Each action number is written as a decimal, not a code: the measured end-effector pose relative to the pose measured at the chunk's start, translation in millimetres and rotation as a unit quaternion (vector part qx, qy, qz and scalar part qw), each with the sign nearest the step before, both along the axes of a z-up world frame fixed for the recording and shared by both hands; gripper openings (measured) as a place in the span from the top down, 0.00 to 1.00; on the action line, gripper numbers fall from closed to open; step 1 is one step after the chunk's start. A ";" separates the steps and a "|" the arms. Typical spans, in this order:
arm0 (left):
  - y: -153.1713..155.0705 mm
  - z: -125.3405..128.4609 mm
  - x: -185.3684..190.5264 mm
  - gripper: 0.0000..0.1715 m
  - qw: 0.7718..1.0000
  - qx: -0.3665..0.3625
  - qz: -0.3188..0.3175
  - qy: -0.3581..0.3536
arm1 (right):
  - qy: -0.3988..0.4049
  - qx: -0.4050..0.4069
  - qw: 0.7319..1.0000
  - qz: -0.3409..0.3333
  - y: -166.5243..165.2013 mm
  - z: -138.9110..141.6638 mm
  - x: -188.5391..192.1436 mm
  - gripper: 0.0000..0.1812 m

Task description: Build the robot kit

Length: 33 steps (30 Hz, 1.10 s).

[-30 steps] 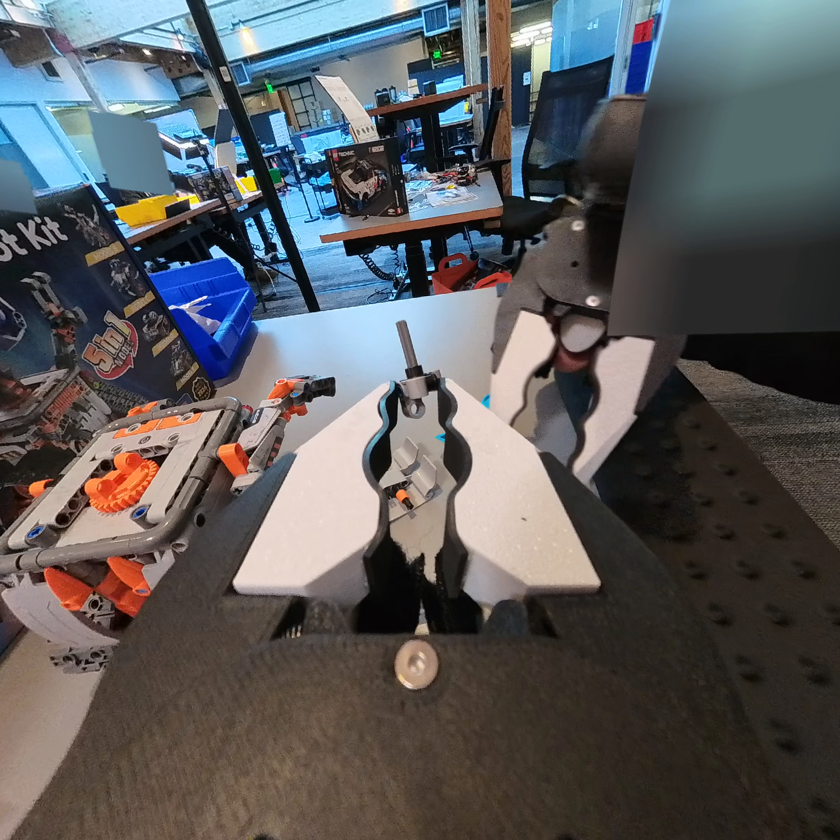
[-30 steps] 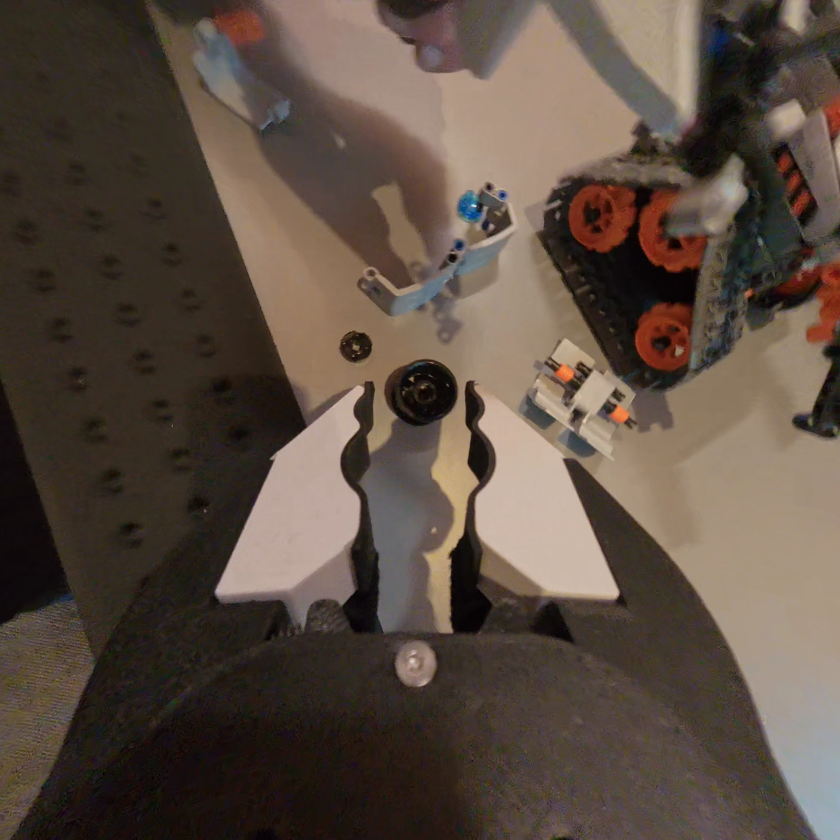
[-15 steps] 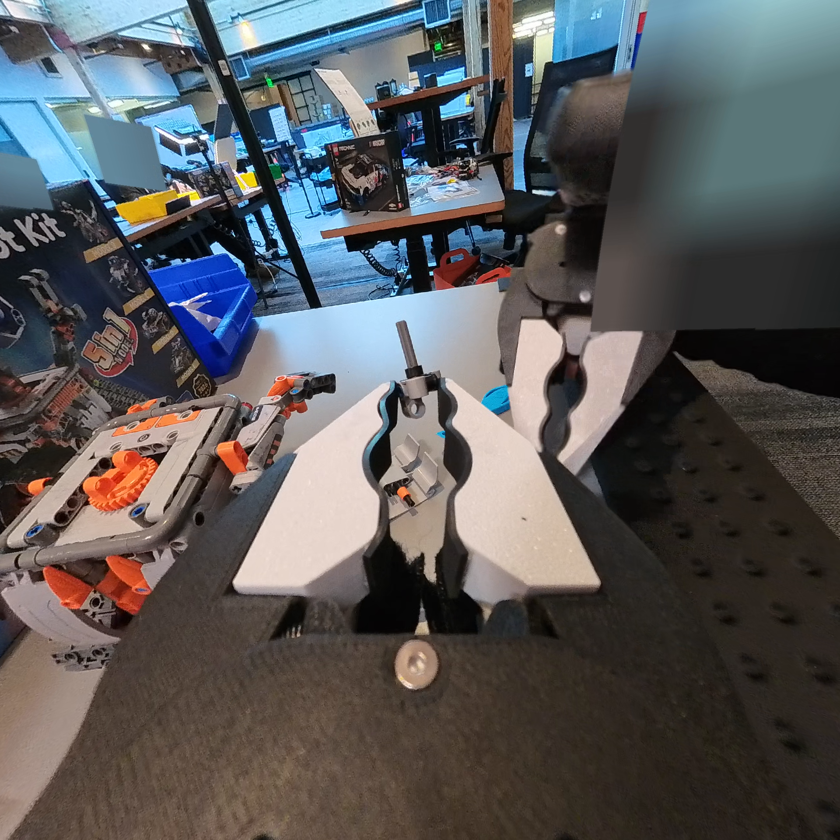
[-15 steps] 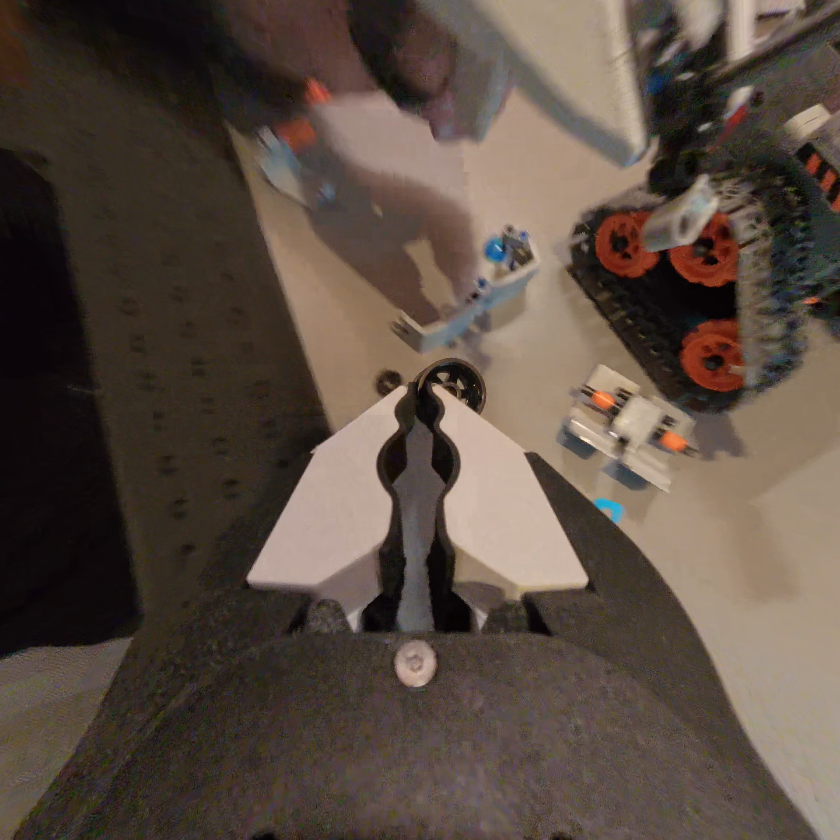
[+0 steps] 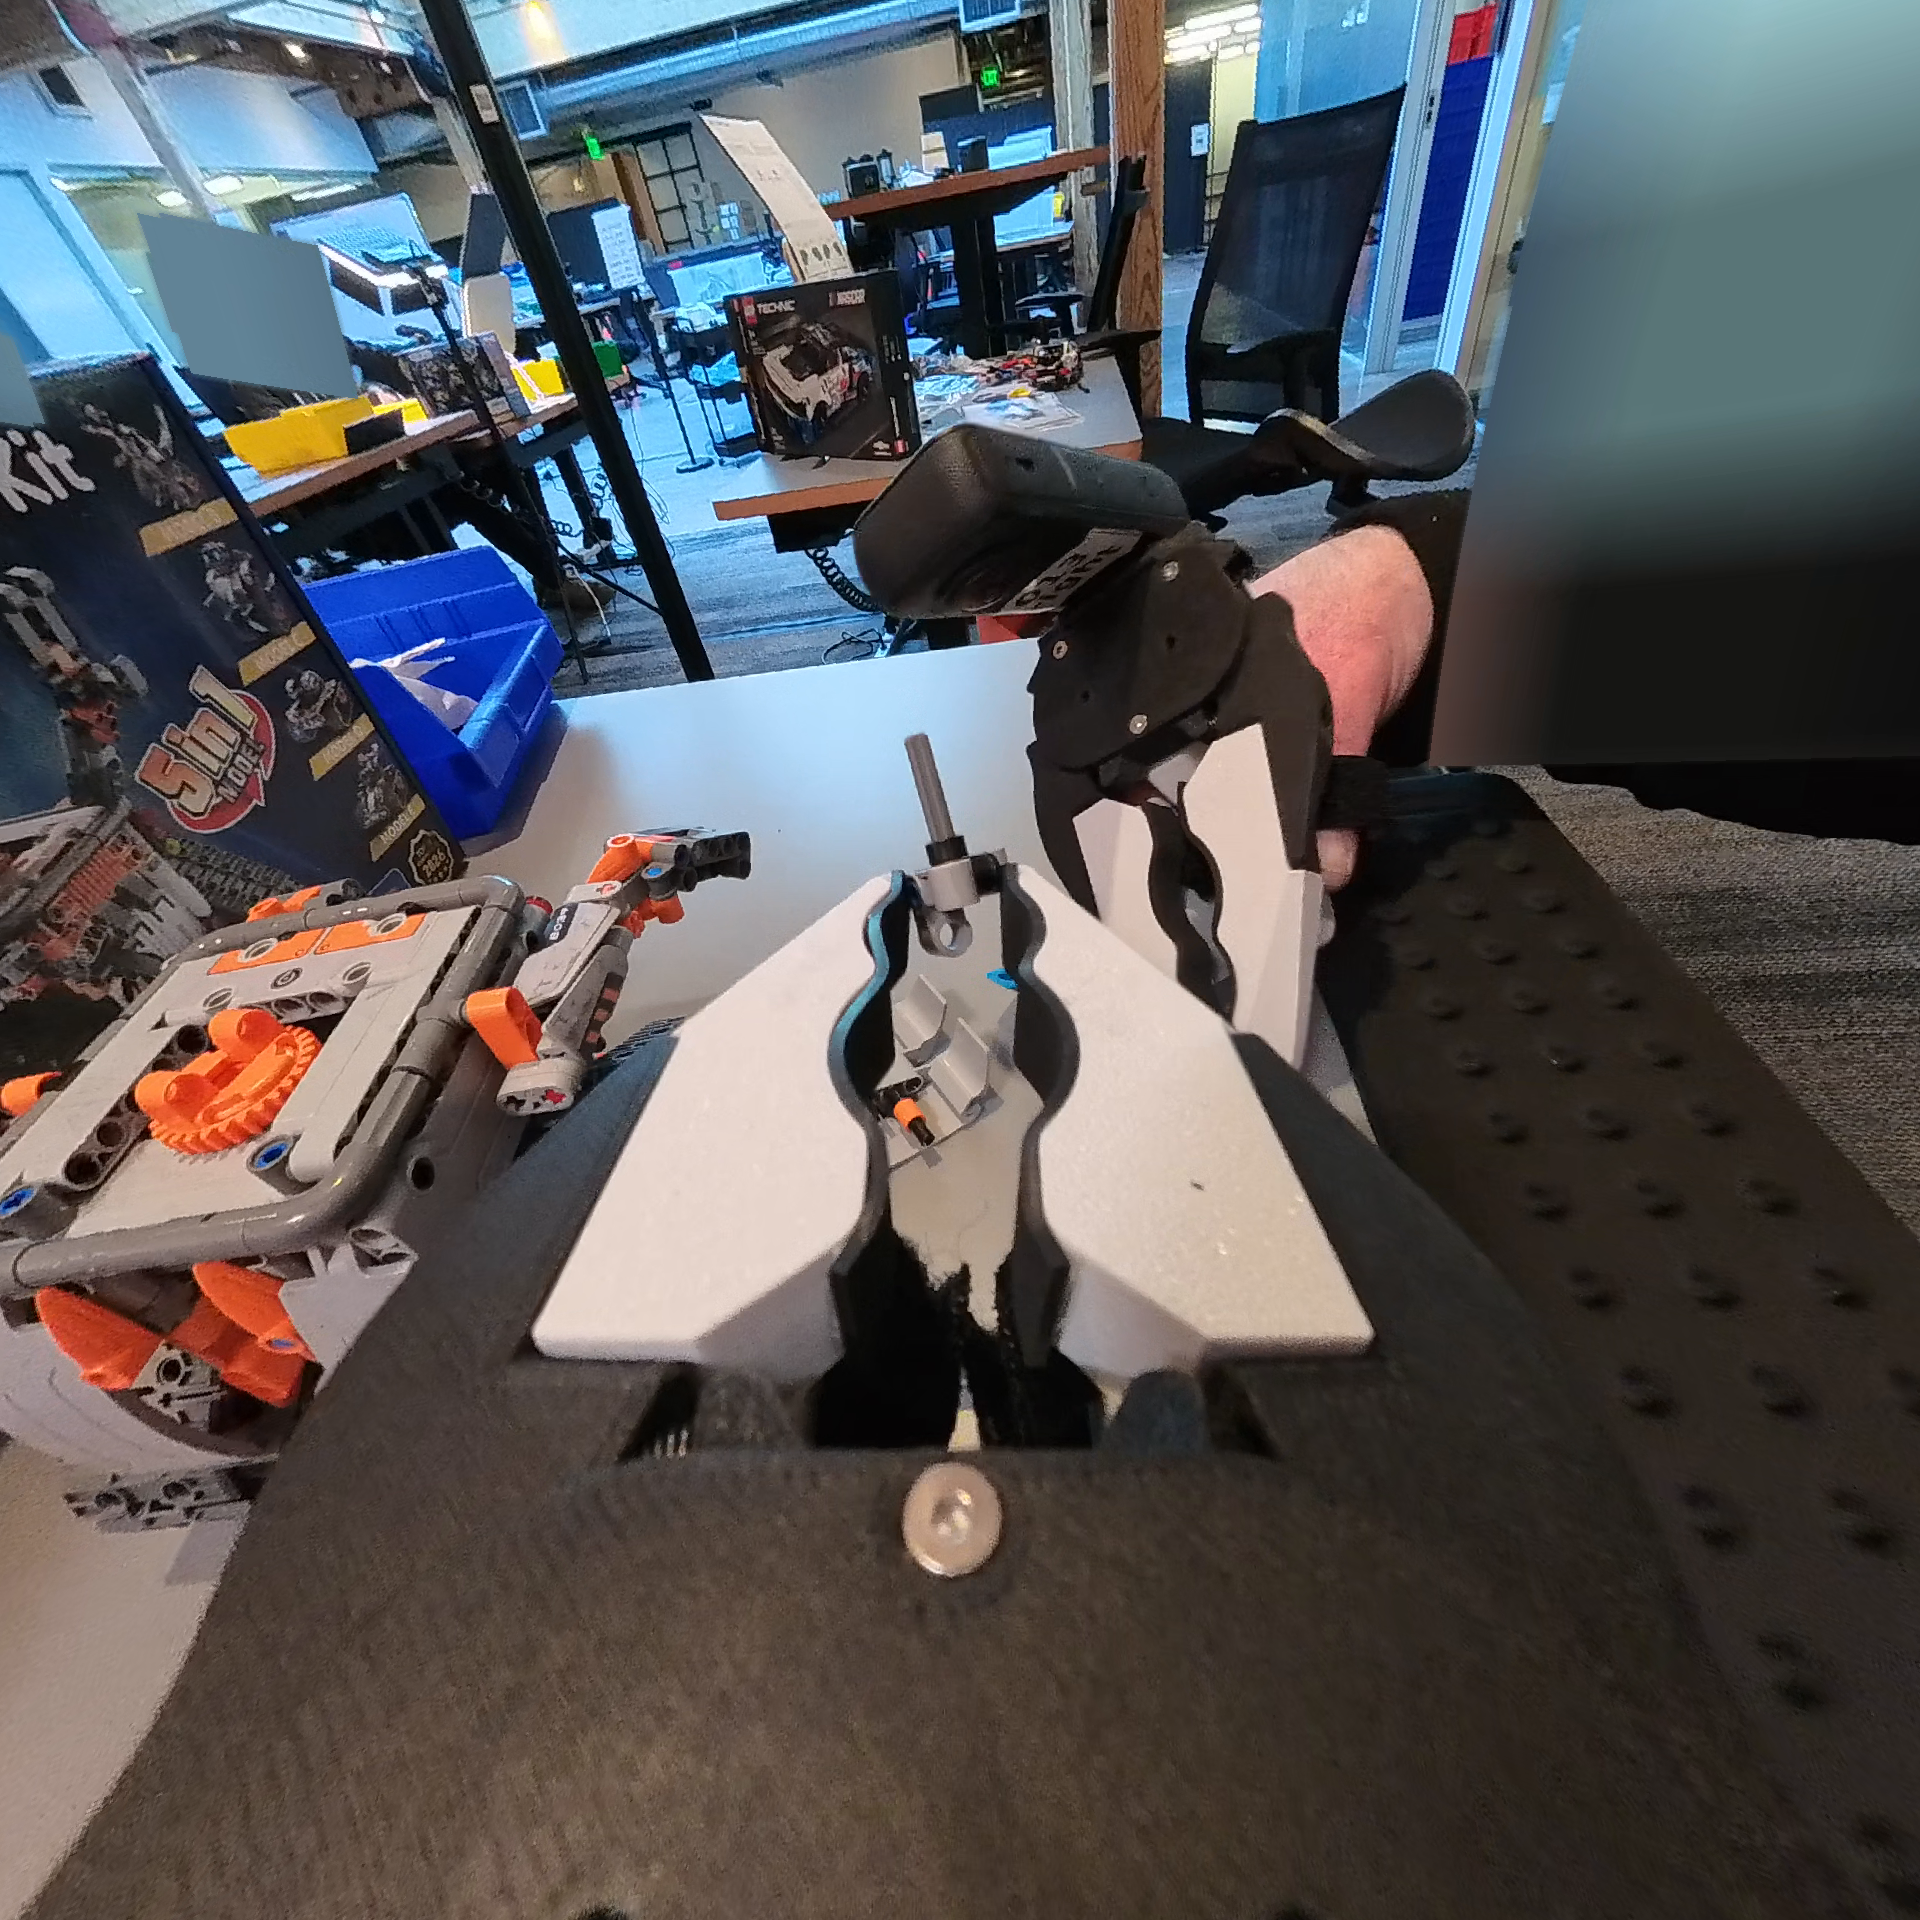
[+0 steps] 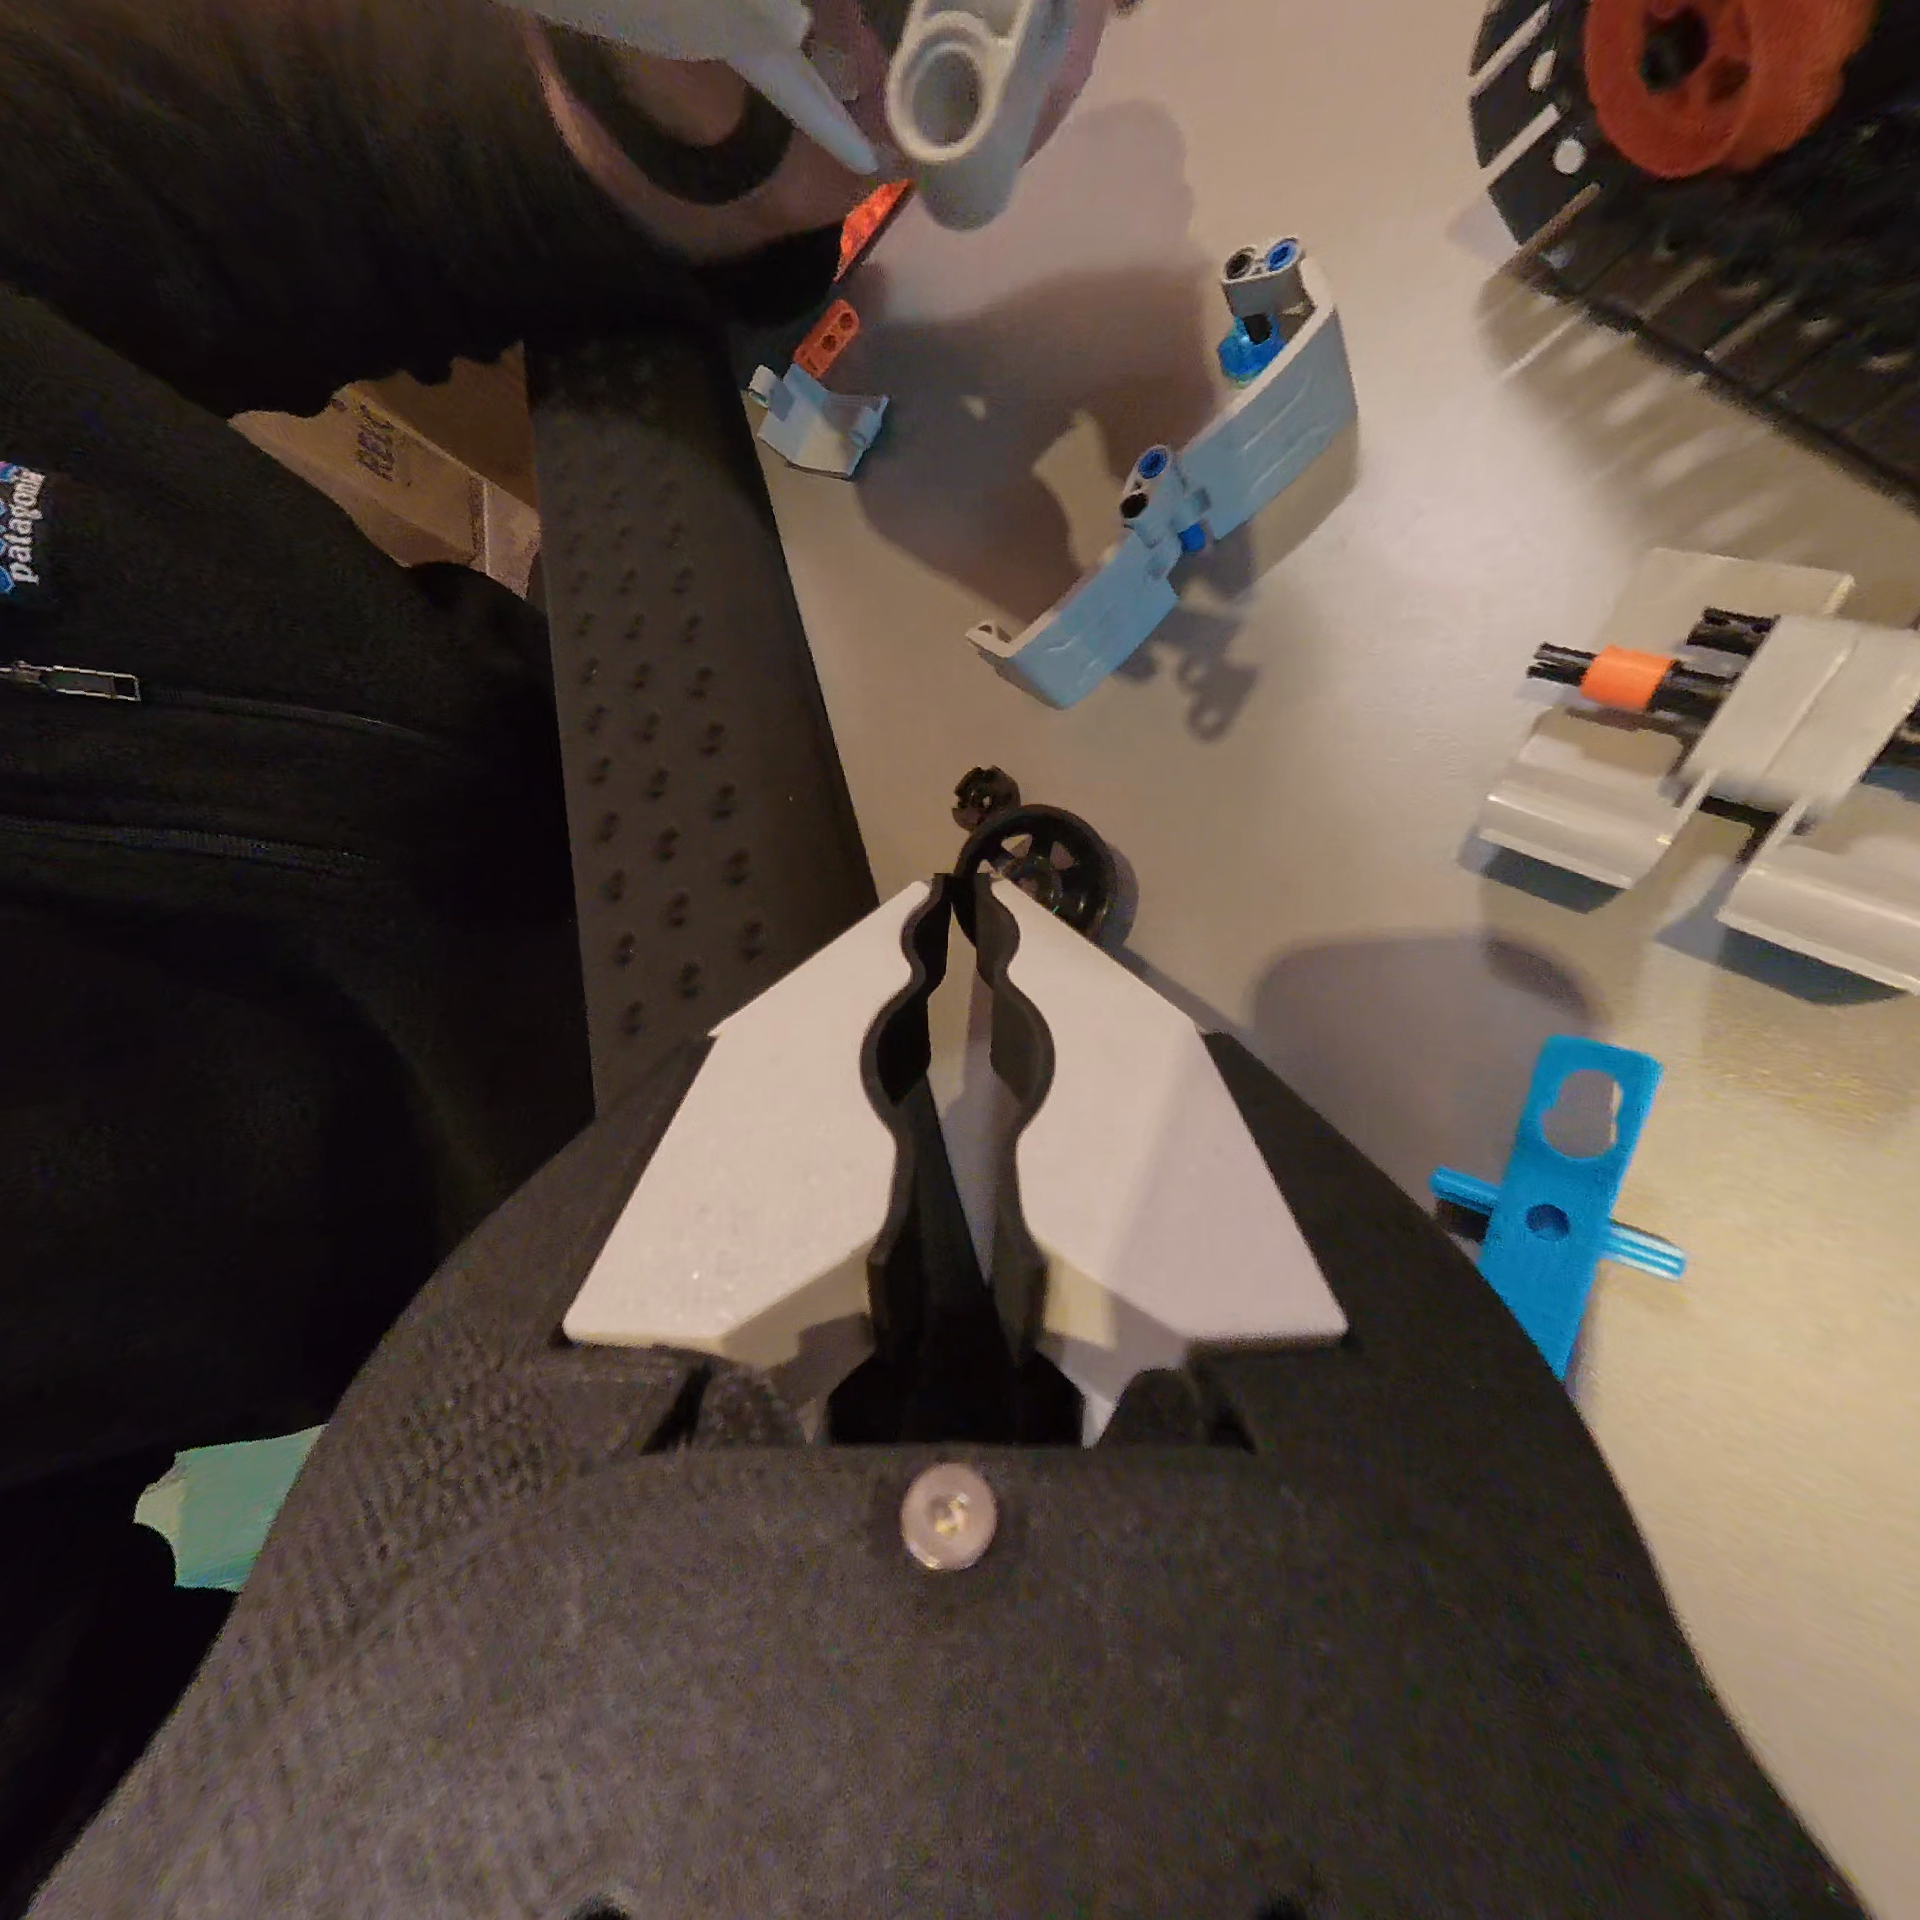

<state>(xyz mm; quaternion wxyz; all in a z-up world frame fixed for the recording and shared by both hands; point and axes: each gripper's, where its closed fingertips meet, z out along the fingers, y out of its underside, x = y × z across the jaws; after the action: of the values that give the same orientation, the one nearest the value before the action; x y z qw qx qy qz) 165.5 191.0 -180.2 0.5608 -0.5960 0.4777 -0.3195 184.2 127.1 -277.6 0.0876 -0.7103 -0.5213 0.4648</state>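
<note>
My left gripper (image 5: 951,891) is shut on a light grey connector (image 5: 951,904) with a dark grey axle (image 5: 928,795) standing up from it, held above the white table (image 5: 790,748). The connector also shows at the top of the right wrist view (image 6: 956,99). My right gripper (image 6: 966,896) is shut on the rim of a small black wheel (image 6: 1044,862) near the table's edge. In the left wrist view a hand holds the right gripper (image 5: 1195,904) just right of my left fingertips.
An orange and grey brick model (image 5: 239,1081) stands at the left, with a printed box (image 5: 156,675) and blue bin (image 5: 447,665) behind. On the table lie a blue-grey curved panel (image 6: 1195,520), a grey panel assembly (image 6: 1714,748), a blue tool (image 6: 1548,1195) and a tracked vehicle (image 6: 1714,104). A black perforated mat (image 6: 665,675) borders it. Some 12 cm of space lies between my two pairs of fingers.
My right gripper went from open around the black wheel to shut on it, and has swung nearer the left gripper. My left gripper still holds the connector and axle.
</note>
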 end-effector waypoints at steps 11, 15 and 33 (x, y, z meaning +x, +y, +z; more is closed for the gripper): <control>1.8 -2.1 -0.4 0.91 1.000 -0.005 0.001 0.001 | 0.005 0.067 0.998 0.001 5.3 8.5 3.7 0.97; 2.6 -3.6 -0.1 0.91 1.000 -0.006 0.002 0.003 | -0.047 0.233 0.971 -0.002 18.1 4.1 1.1 0.81; 0.7 -4.6 1.7 0.92 1.000 -0.004 -0.001 0.008 | -0.031 0.107 0.994 0.009 3.3 1.5 -2.5 0.83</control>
<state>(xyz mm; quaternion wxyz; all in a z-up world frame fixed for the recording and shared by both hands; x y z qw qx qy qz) 167.1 191.7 -184.7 0.5546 -0.6001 0.4814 -0.3171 181.8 130.4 -276.1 0.1431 -0.7064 -0.5767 0.3848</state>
